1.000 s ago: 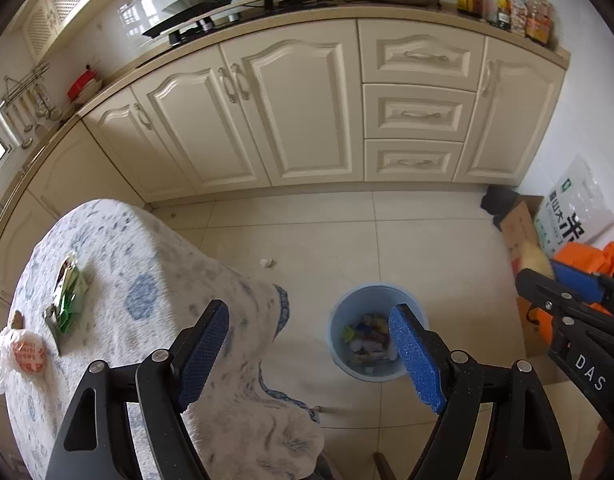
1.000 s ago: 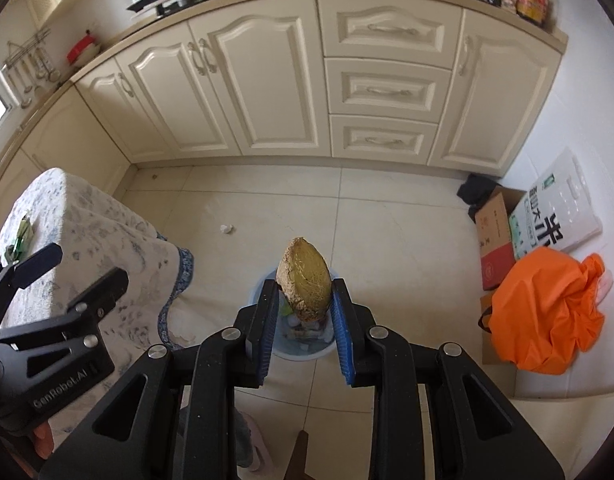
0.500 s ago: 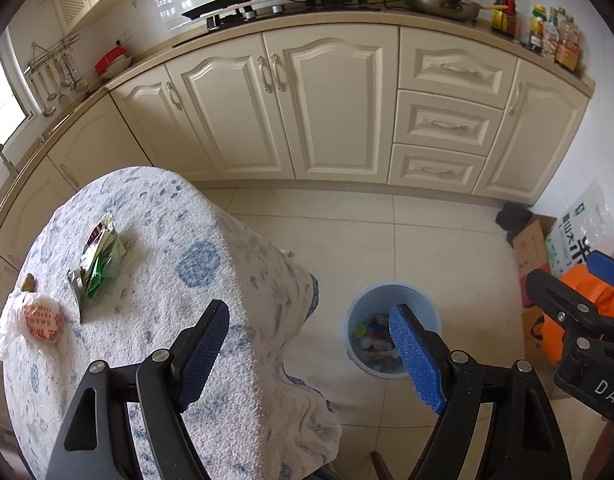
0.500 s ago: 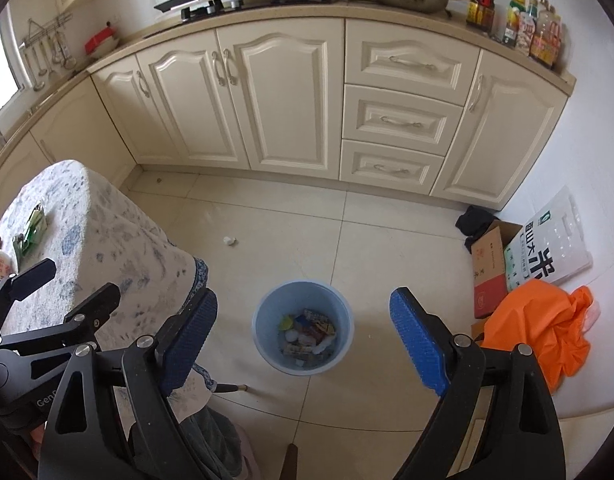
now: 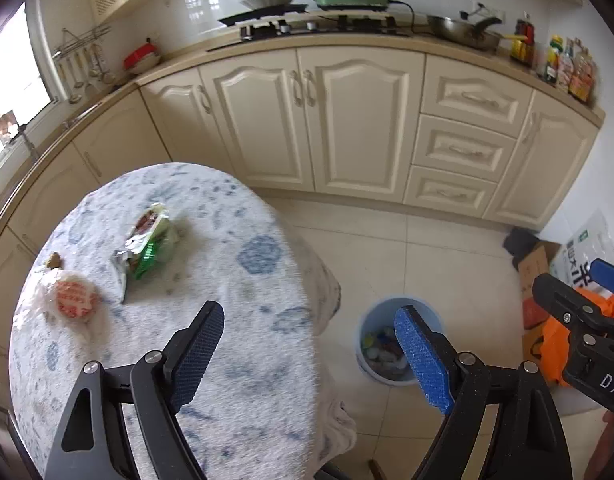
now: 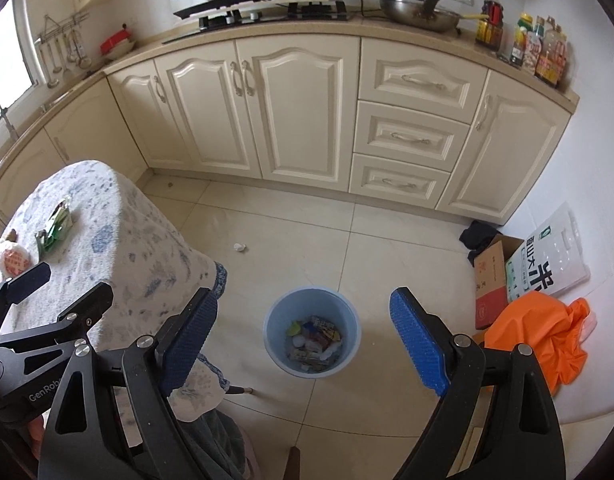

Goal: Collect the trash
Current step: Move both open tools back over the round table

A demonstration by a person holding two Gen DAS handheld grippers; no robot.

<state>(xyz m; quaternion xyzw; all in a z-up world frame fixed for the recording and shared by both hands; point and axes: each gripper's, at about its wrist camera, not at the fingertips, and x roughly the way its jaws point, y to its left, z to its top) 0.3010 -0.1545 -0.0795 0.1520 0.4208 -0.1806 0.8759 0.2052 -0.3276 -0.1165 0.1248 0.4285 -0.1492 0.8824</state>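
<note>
Our right gripper (image 6: 303, 340) spread wide and empty above the blue trash bin (image 6: 311, 331) on the floor, our left gripper (image 5: 307, 356) opening with nothing between its jaws over the table (image 5: 235, 360), green wrapper (image 5: 147, 248) and white bag (image 5: 65, 300) at its far left.

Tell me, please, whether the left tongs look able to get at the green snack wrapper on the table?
Probably yes: the left tongs, opening and empty, hang over the table, and only bare cloth lies between them and the green snack wrapper.
</note>
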